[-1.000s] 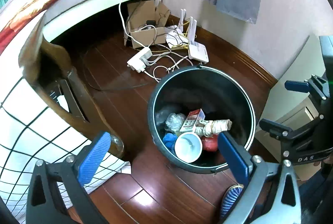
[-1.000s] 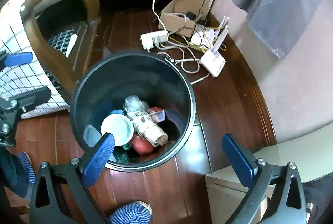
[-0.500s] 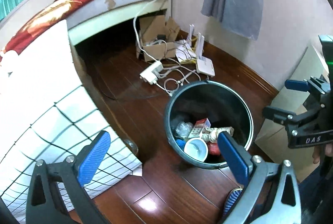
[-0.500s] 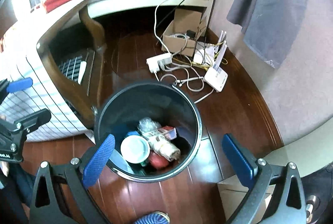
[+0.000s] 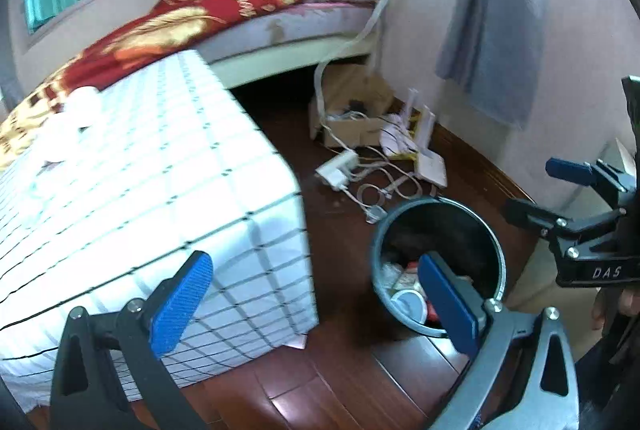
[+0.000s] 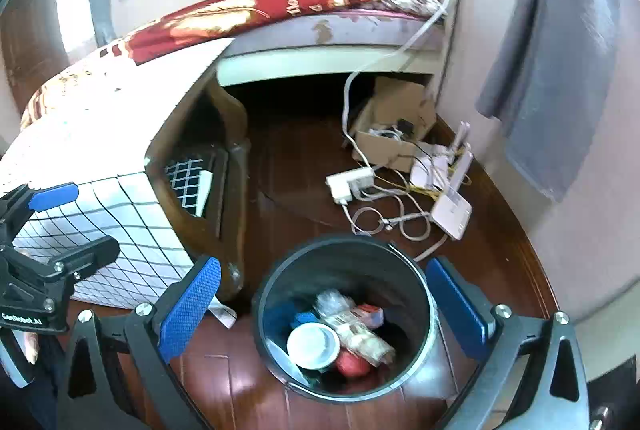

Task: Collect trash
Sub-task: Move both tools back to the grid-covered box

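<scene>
Left wrist view: your left gripper is spread wide and empty, with the trash bin beside the checkered table. Right wrist view: your right gripper gapes wide, empty, above the bin holding a white cup.

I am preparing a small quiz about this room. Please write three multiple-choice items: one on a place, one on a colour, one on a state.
1. Where does the dark bin stand?
A. on the bed
B. on the wooden floor
C. on the table

2. What colour are the pads of the right gripper?
A. blue
B. yellow
C. green

3. How are the left gripper and the right gripper?
A. both open and empty
B. both shut on trash
C. one holds a cup

Key: B, floorboards surround the bin; A, the pads show blue; A, the jaws stand wide apart, holding nothing.
</scene>
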